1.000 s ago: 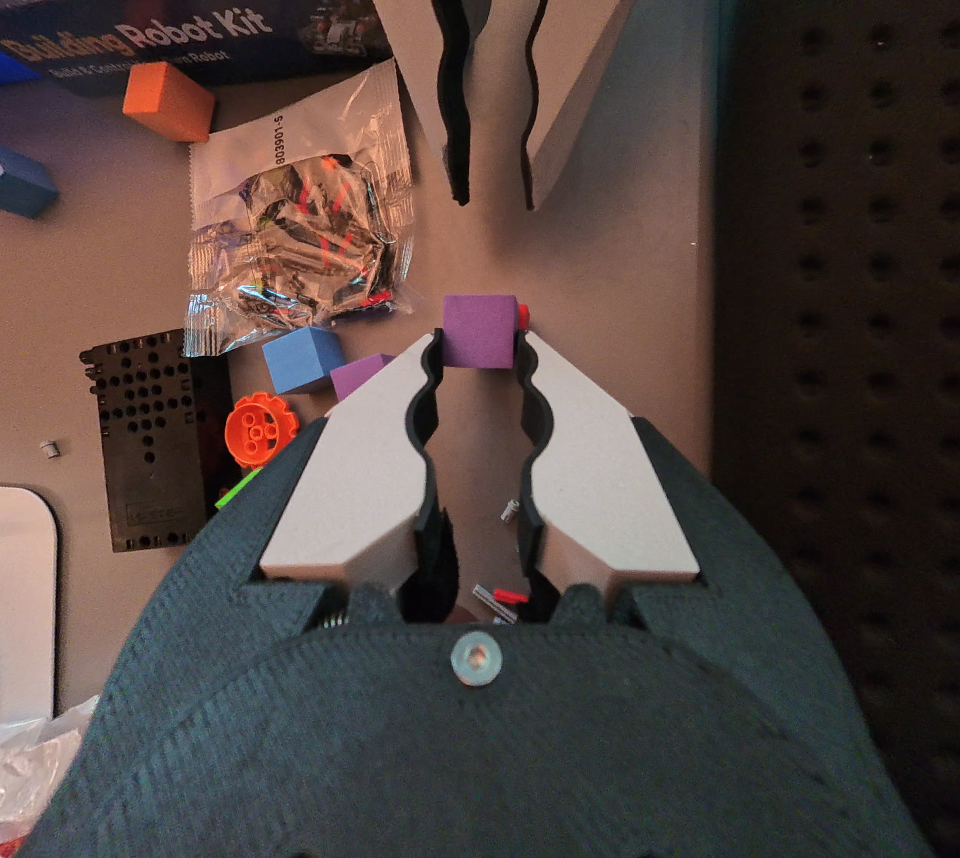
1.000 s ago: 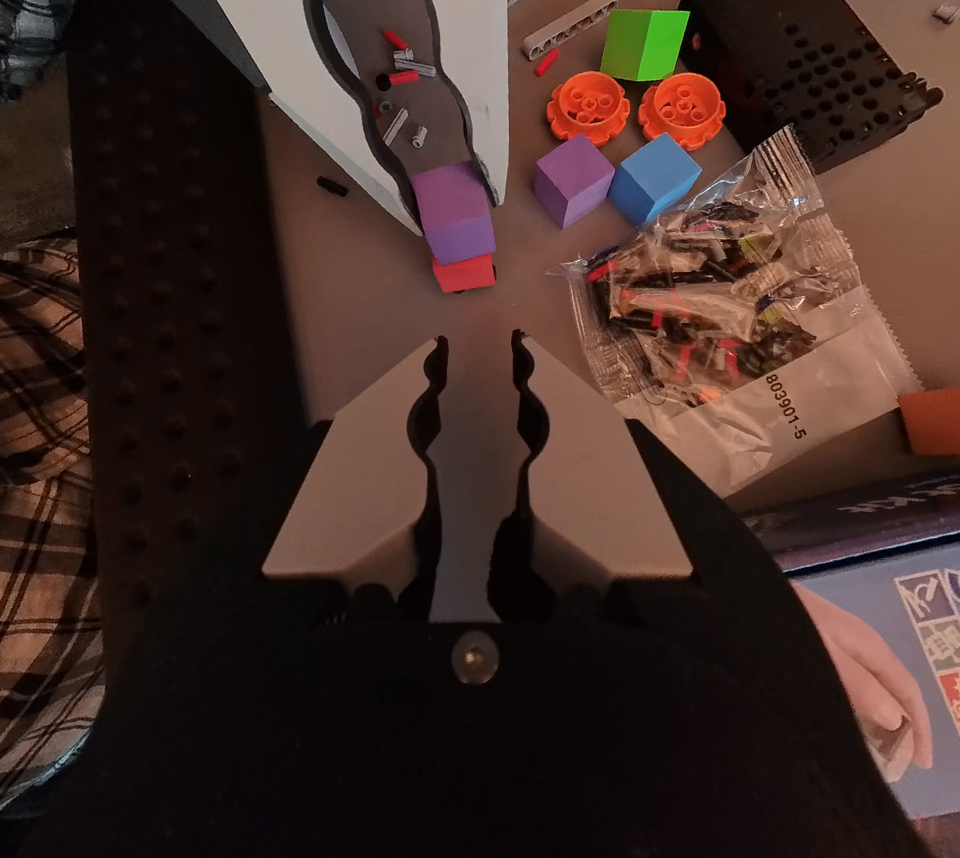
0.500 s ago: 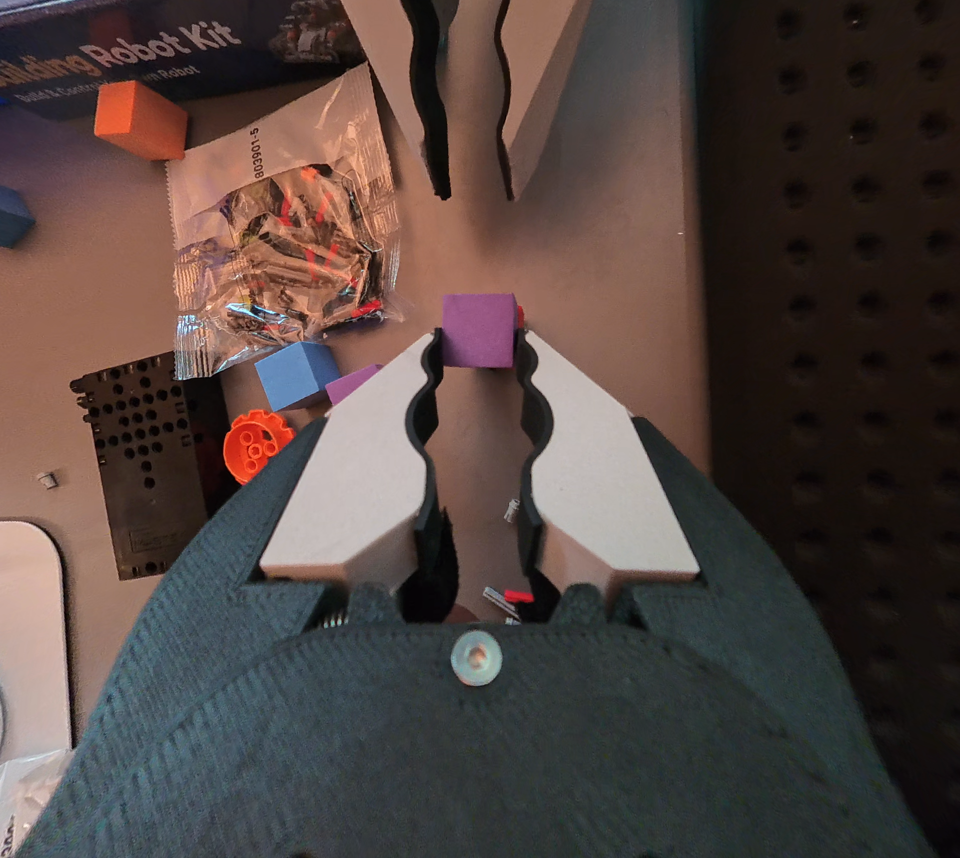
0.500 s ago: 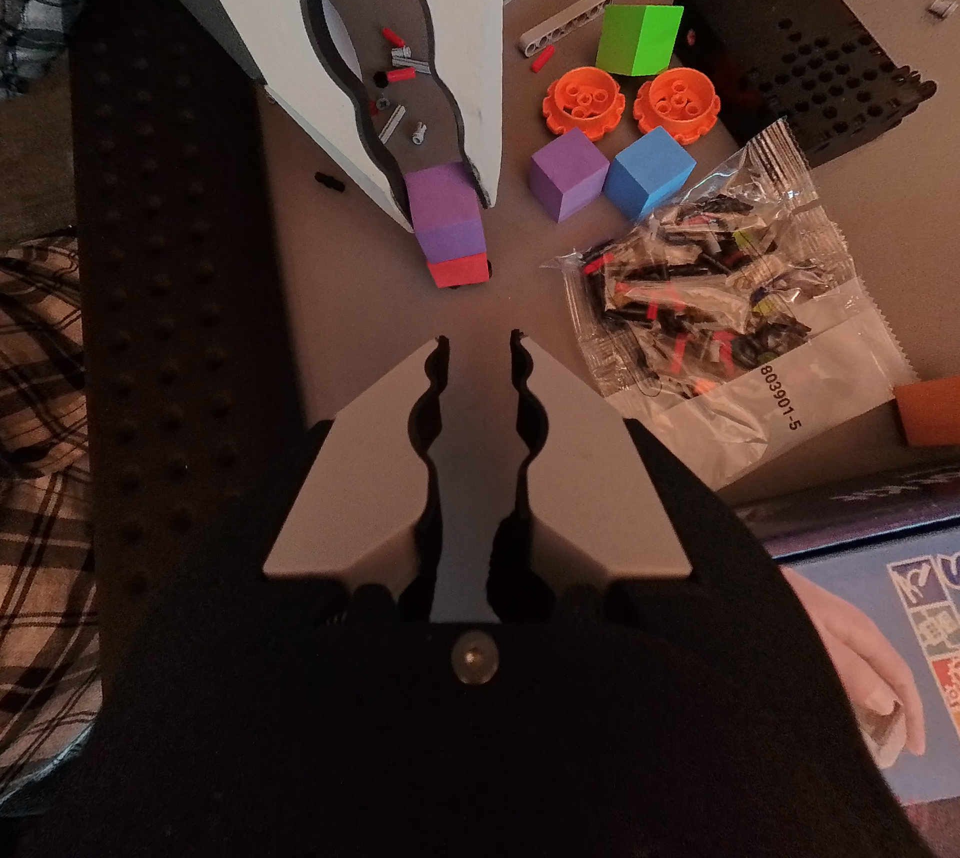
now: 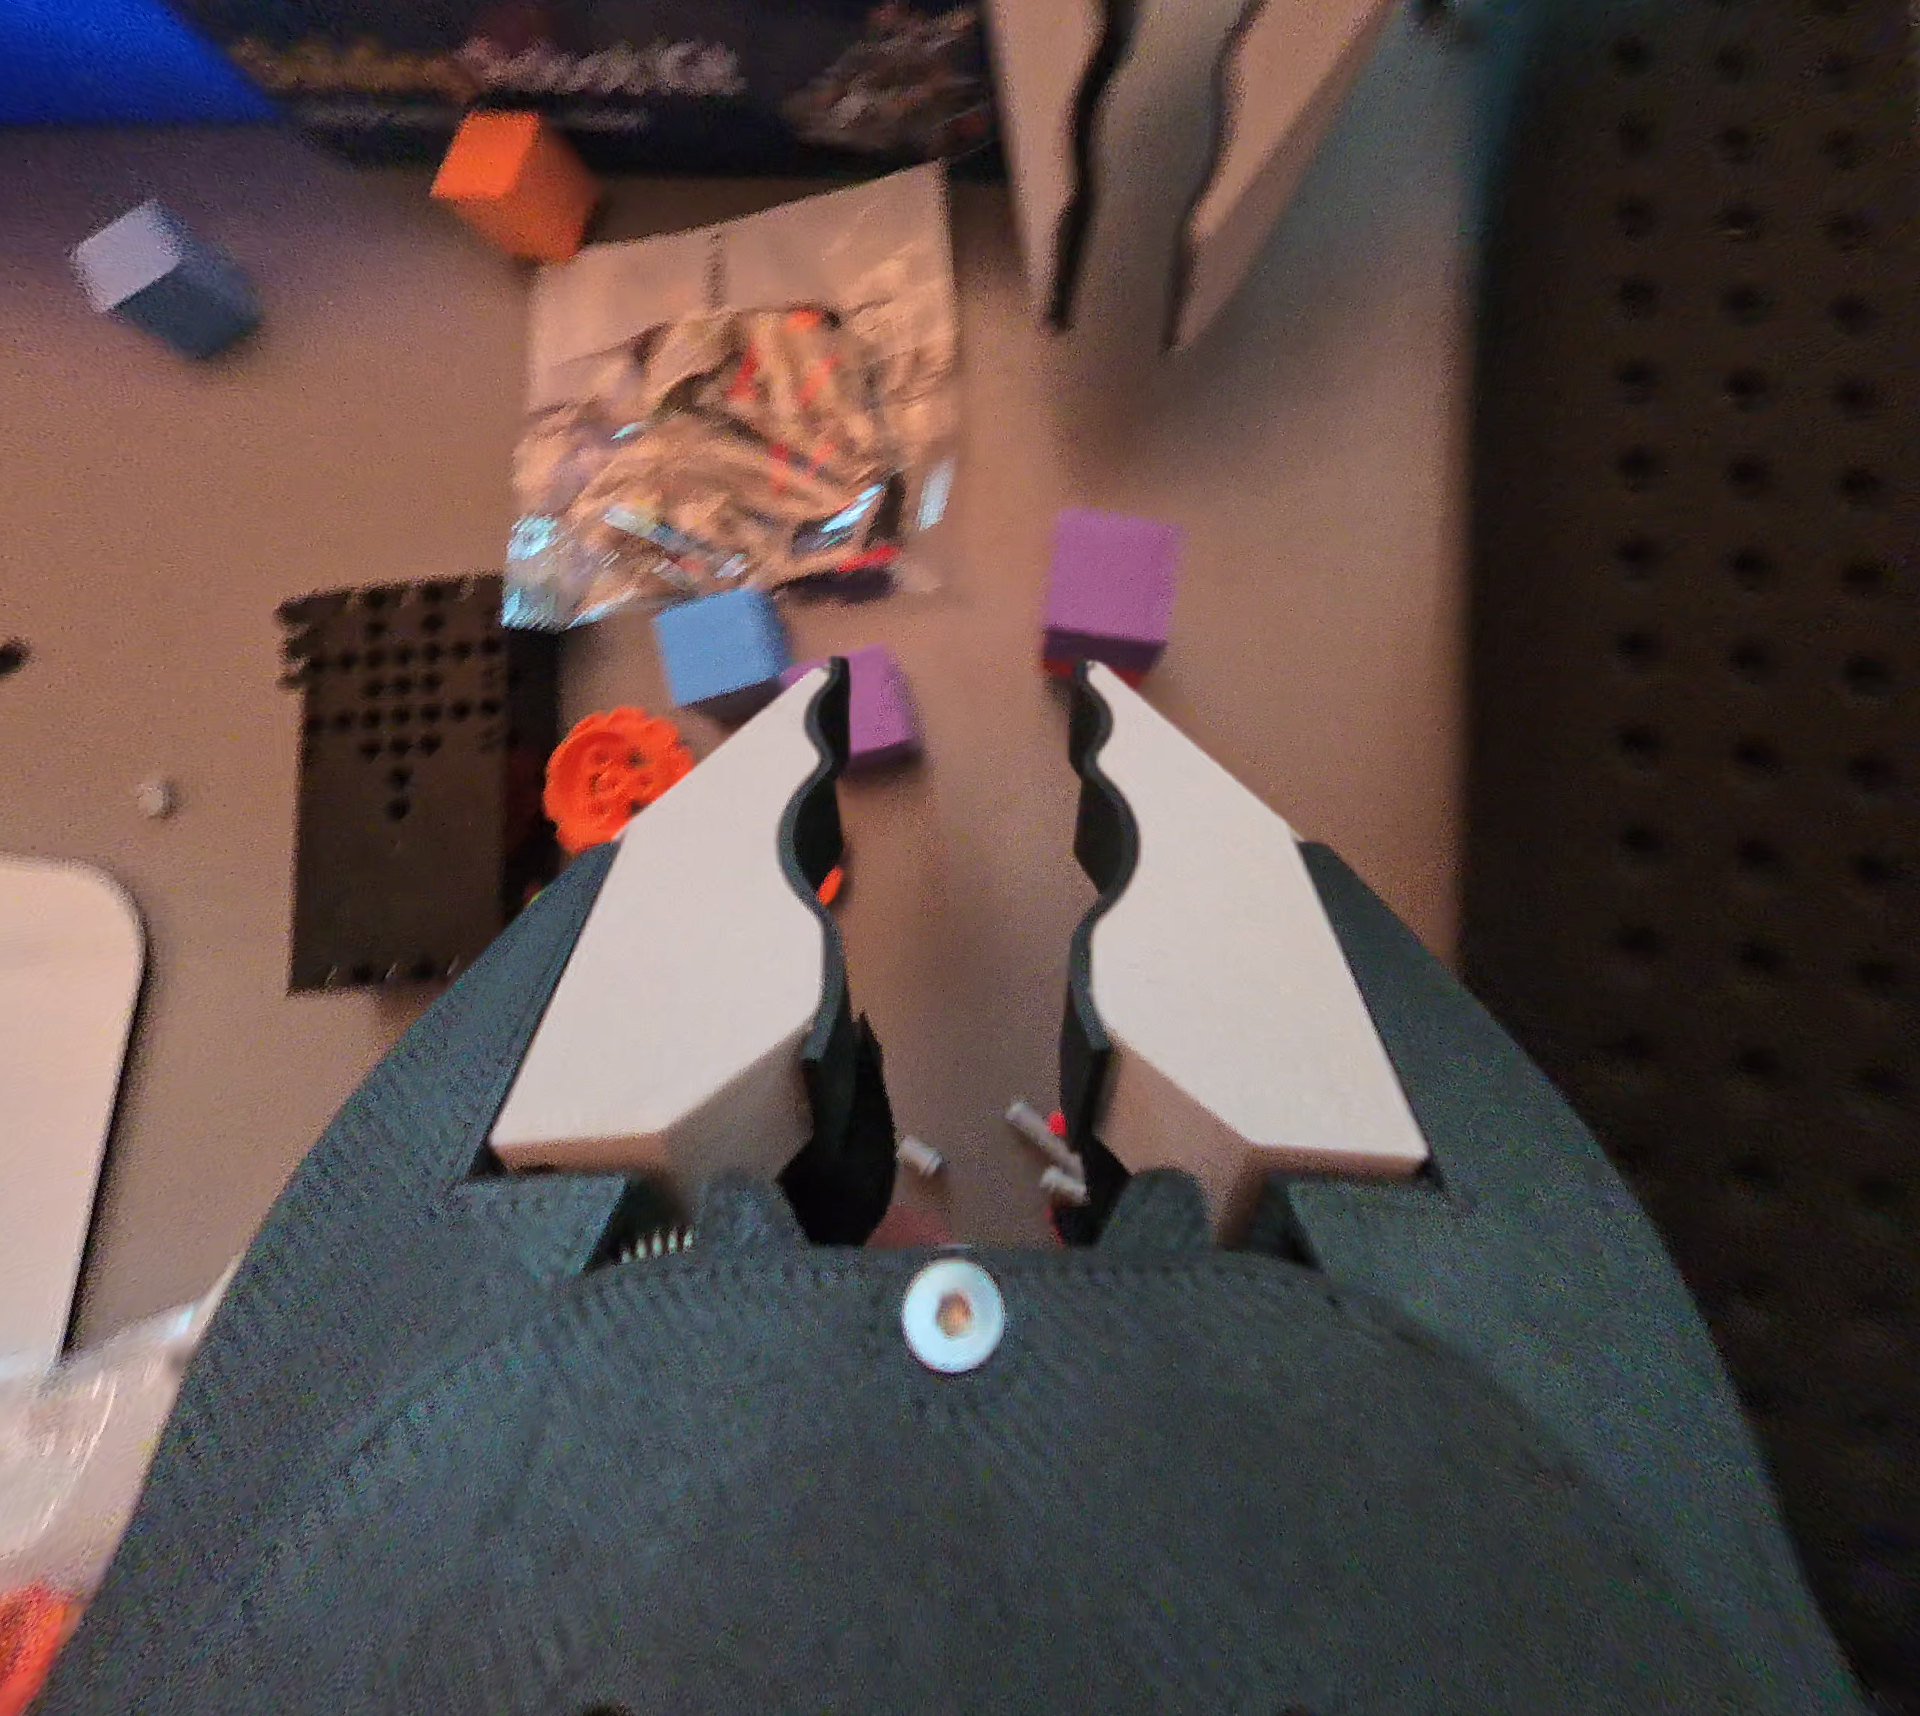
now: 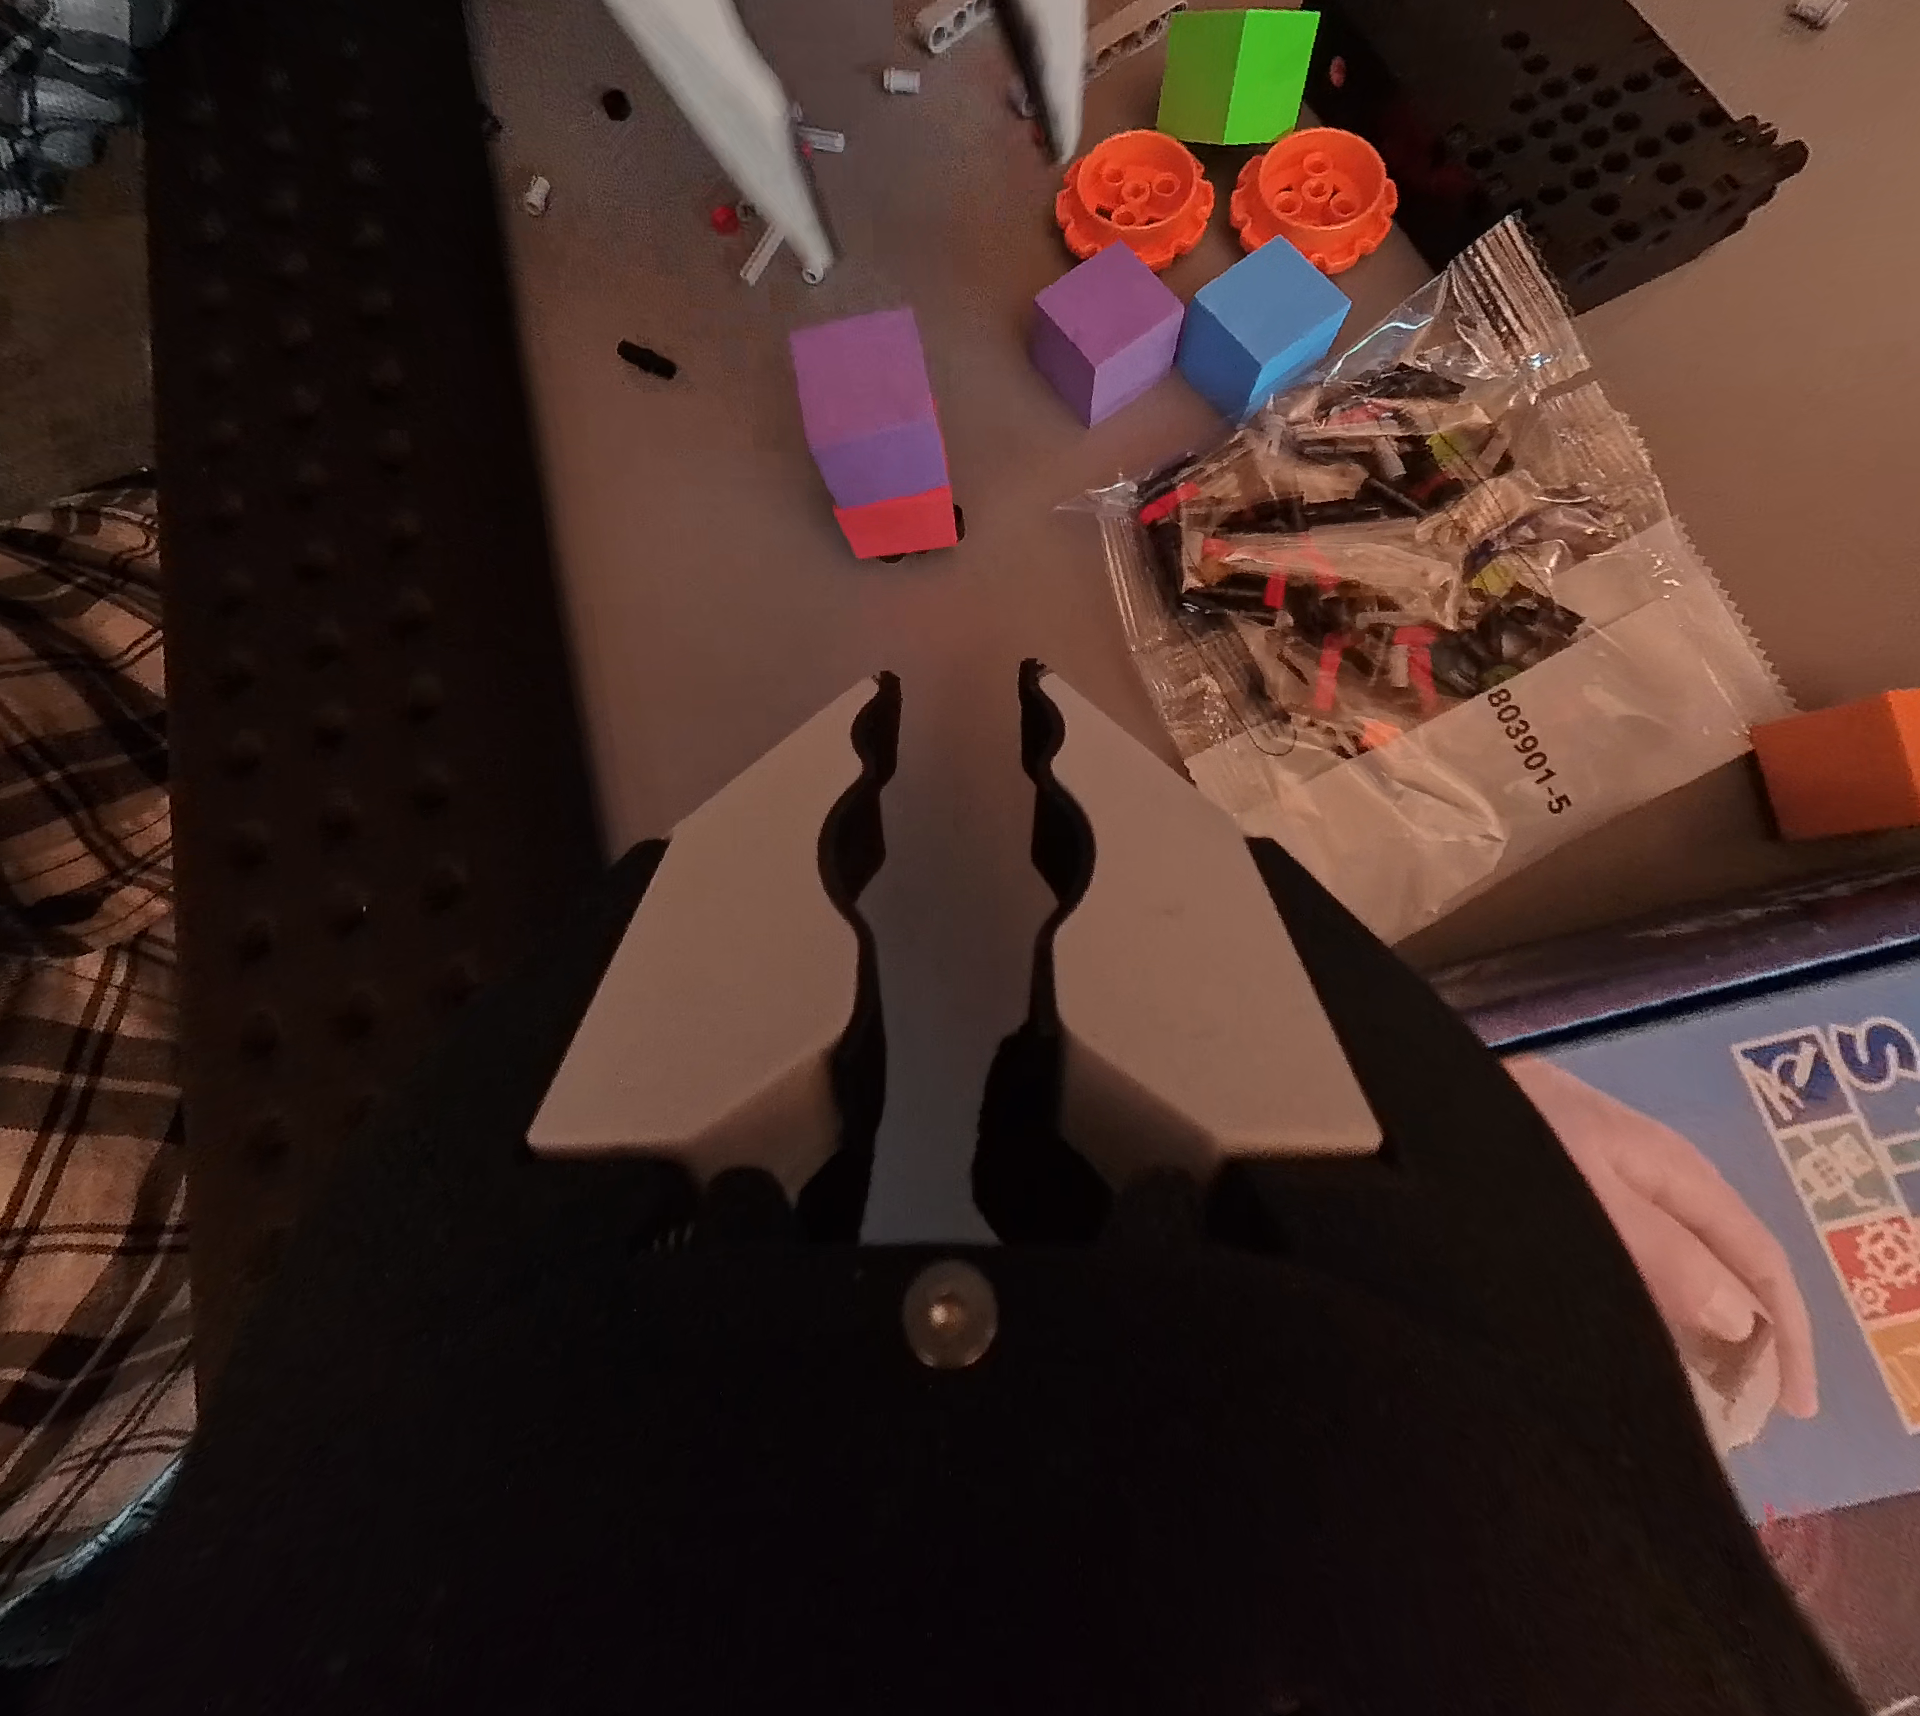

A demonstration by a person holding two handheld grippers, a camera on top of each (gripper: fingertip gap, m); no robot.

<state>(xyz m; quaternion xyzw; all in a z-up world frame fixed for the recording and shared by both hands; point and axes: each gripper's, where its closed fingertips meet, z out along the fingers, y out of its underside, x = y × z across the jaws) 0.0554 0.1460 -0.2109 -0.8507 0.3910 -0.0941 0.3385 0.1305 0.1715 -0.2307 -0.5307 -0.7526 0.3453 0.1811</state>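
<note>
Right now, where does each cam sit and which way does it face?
Left wrist view: on the left tool, looking down along its open fingers at the purple cube on a red block; right tool opposite.
Right wrist view: on the right tool, facing the other way over the table; open fingers empty, left tool above.
Shared: that stack, blue cube, parts bag.

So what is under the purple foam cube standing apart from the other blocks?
The purple foam cube sits on a red block, whose front face shows; dark bits peek out beneath, too hidden to identify.
</note>
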